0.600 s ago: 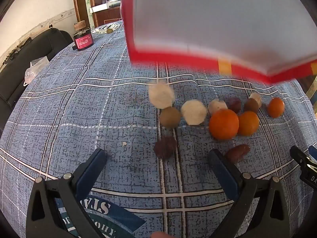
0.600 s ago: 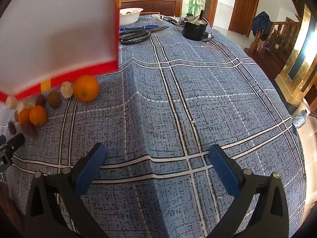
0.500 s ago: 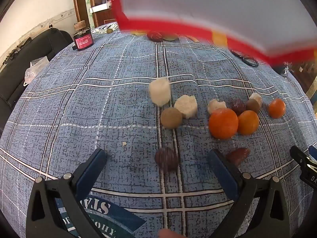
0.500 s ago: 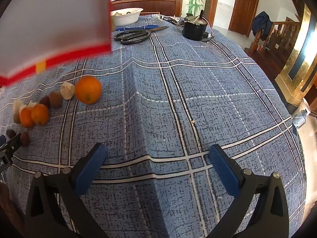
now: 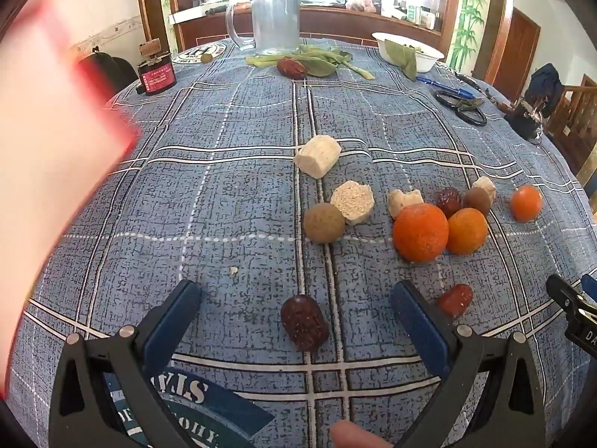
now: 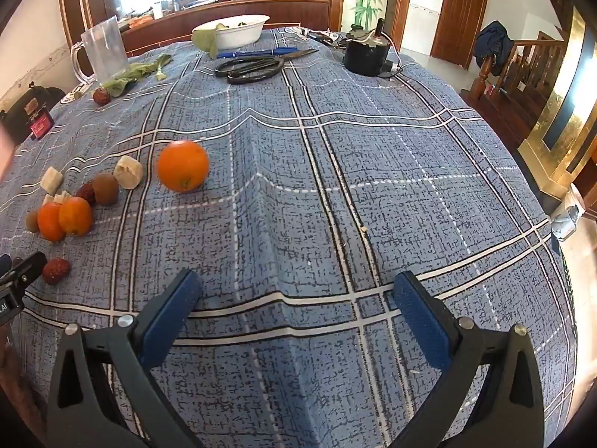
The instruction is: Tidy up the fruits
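Both grippers' fingers [image 5: 183, 298] gape, holding nothing. Fruit now lies scattered beside the big orange [image 5: 420, 232], the red box [image 5: 56, 149] swung aside; sorting can begin.

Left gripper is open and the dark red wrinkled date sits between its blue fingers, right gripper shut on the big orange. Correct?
Not quite. The right gripper is open and empty in the right wrist view; the big orange lies apart on the blue plaid tablecloth. The left gripper is open, dark red wrinkled date between its fingers.
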A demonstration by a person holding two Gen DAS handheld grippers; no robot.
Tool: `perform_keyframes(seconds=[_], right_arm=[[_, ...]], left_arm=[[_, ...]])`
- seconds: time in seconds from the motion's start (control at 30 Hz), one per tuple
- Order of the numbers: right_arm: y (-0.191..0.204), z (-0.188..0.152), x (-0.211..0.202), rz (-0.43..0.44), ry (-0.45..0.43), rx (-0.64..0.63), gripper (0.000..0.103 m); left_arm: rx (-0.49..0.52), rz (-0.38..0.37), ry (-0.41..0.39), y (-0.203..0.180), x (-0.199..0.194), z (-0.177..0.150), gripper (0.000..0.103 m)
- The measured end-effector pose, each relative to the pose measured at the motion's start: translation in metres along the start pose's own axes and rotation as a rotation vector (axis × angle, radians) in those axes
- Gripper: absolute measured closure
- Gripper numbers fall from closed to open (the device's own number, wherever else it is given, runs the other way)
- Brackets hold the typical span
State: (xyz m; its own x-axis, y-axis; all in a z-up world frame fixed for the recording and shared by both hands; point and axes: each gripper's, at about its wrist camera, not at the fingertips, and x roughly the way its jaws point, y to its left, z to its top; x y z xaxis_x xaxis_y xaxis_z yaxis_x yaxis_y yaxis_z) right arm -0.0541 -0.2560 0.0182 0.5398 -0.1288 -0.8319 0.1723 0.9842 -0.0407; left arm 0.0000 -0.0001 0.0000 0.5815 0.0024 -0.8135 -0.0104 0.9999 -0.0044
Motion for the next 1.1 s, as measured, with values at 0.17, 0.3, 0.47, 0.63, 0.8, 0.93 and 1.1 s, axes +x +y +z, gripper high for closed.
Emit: perform_keyframes(seconds=[0.17,0.3,0.47,0.63,0.8,0.93,1.1], right_arm=[[0.0001,0.0001,0.0000,0.000,0.000,0.000,0.000],[0.0003,0.0003,0.0003,0.000,0.001,0.000,0.000],[0.0007,0.0005,0.0006,0.001,0.001,0.000,0.000],[0.0010,0.0008,0.0008,0.001,0.001,0.000,0.000],[0.0014,0.0010,0.0011,0.001,0.001,0.000,0.000],[0.0016,0.0012,0.0013,0.001,0.002,0.000,0.000],[0.0018,0.0014,0.0015,0.001,0.002,0.000,0.000]], left_arm=[[0.000,0.000,0.000,0.0000,0.0000,0.0000,0.001],[0.000,0.000,0.000,0.0000,0.0000,0.0000,0.001],[0.000,0.000,0.000,0.0000,0.0000,0.0000,0.001],[0.000,0.000,0.000,0.0001,0.0000,0.0000,0.001],[0.000,0.000,0.000,0.0000,0.0000,0.0000,0.001],[0.000,0.000,0.000,0.0000,0.0000,0.0000,0.001],[0.000,0.000,0.000,0.0000,0.0000,0.0000,0.001]])
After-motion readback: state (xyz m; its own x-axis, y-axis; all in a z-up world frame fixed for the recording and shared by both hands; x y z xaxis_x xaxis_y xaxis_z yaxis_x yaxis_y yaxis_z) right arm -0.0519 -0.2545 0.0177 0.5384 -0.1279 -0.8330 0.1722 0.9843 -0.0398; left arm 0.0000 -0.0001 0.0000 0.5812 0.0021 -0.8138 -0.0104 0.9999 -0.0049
